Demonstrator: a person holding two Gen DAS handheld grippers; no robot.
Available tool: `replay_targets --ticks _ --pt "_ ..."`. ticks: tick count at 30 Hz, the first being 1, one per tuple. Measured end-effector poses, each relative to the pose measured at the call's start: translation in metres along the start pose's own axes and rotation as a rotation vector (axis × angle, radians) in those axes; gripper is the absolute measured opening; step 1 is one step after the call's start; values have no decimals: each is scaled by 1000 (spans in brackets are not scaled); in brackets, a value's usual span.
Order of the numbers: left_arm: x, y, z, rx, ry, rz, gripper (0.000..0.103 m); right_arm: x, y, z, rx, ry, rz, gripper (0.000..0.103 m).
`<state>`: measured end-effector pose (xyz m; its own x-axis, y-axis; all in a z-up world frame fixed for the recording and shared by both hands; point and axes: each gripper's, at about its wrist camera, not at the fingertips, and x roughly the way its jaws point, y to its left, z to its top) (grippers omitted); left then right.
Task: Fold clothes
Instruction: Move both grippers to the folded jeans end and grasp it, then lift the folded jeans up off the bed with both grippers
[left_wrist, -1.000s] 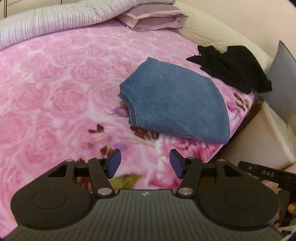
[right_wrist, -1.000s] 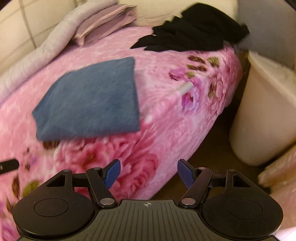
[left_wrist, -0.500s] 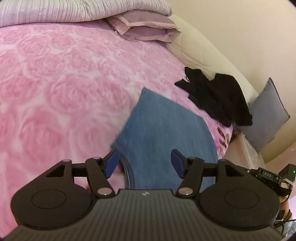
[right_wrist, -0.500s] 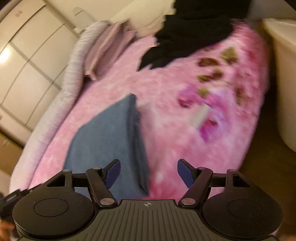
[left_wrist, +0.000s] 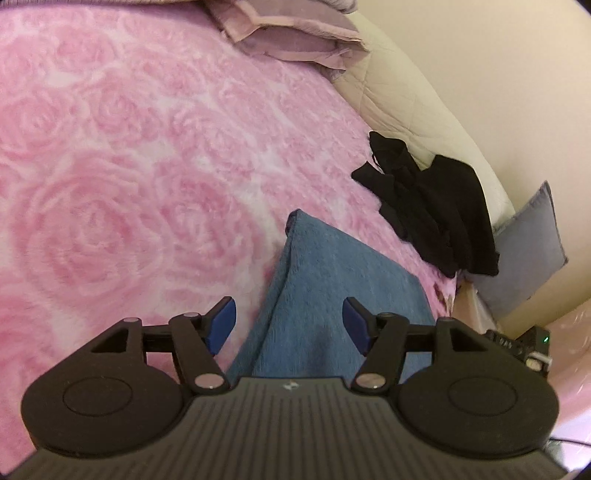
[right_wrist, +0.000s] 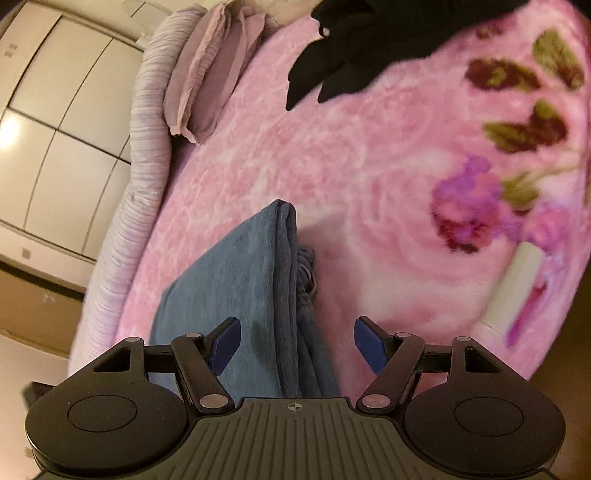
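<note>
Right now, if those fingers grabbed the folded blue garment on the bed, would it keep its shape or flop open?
The folded blue garment is soft, fuzzy cloth in stacked layers, so lifted by one edge it would probably sag and come unfolded. It looks thick, likely somewhat heavy for clothing. Pushed across the plush pink blanket, it would probably bunch up rather than slide.

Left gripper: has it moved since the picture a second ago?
Yes. The left gripper has come in over the folded blue towel, which lay well ahead of it before; the towel's left edge now sits between its open jaws.
</note>
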<state>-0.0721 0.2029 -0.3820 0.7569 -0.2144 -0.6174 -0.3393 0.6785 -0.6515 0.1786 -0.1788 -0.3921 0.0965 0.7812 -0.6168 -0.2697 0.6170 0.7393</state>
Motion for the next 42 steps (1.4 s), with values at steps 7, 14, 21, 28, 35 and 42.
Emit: replay_targets --ticks 7,14,21,28,35,42 --pt "32 13 6 -54 50 -82 59 19 -6 11 24 22 32 71" --pt "56 34 4 -182 87 -194 59 32 -15 18 57 45 104 71" --pt "82 20 4 -143 133 -230 49 55 -14 18 89 83 175 54" --pt "87 19 4 -107 137 -268 44 70 -8 11 47 49 216 39" --pt "45 11 -3 -115 37 -342 32 50 3 3 146 9 352 29" --pt "-91 -25 14 -164 -158 -294 31 15 113 14 127 85 448 28"
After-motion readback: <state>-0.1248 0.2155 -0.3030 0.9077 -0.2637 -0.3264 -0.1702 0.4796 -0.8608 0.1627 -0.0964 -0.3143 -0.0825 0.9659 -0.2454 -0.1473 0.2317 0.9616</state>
